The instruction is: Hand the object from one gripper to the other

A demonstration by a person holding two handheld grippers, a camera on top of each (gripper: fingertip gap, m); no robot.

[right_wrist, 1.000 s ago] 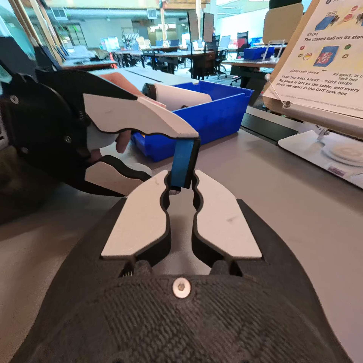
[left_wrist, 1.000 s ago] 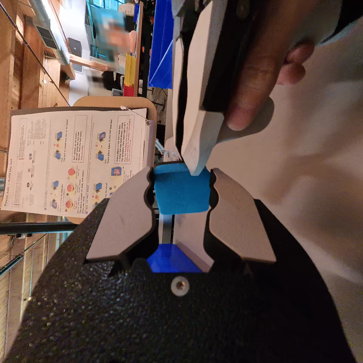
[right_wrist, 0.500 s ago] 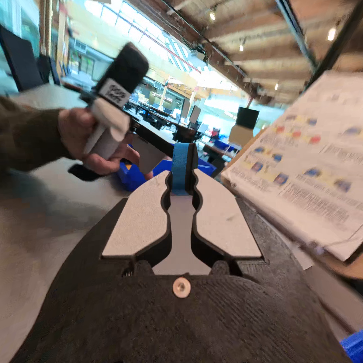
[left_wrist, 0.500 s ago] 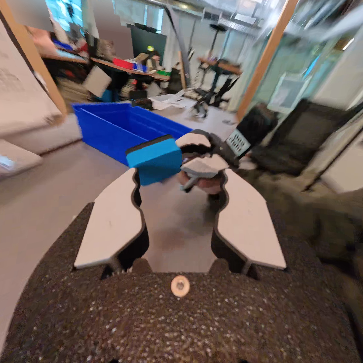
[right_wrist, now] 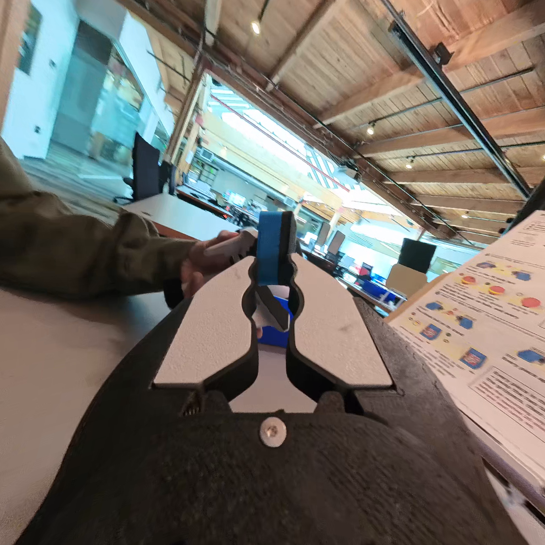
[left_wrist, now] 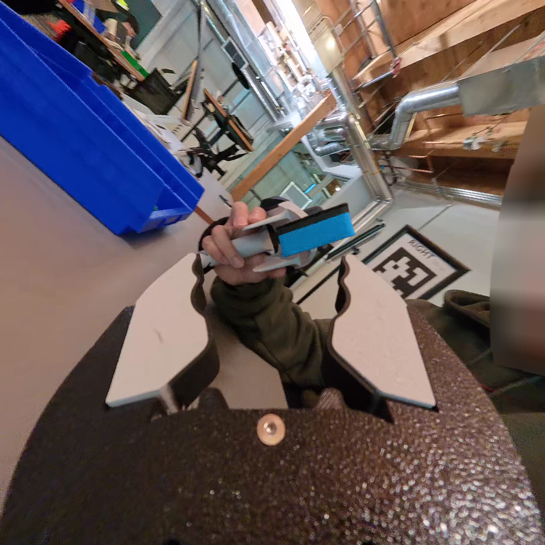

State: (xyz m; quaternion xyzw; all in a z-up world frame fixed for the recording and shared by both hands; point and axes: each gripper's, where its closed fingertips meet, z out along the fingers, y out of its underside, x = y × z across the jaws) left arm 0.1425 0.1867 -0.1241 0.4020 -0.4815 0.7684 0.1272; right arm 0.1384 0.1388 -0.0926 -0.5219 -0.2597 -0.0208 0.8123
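Note:
The object is a flat blue foam block with a black backing [right_wrist: 269, 253]. My right gripper [right_wrist: 272, 261] is shut on it and holds it upright in the air, tilted up toward the ceiling. In the left wrist view the block [left_wrist: 317, 236] sticks out of the right gripper [left_wrist: 274, 239], which a hand [left_wrist: 233, 259] holds above the table. My left gripper [left_wrist: 269, 262] is open and empty, a short way back from the block. In the right wrist view a finger [right_wrist: 272, 311] of the left gripper shows behind the block.
A blue bin [left_wrist: 88, 141] stands on the grey table [left_wrist: 59, 265] at the left. A printed instruction sheet [right_wrist: 472, 324] stands on a board at the right. A black-and-white marker tag [left_wrist: 413, 268] lies beyond the grippers. An olive sleeve [right_wrist: 88, 244] reaches in from the left. Some 7 cm of space lies between my two pairs of fingers.
One second ago both grippers were on the block. The left gripper has let go, opened wide and drawn back. The right gripper has lifted and tilted upward with the block.

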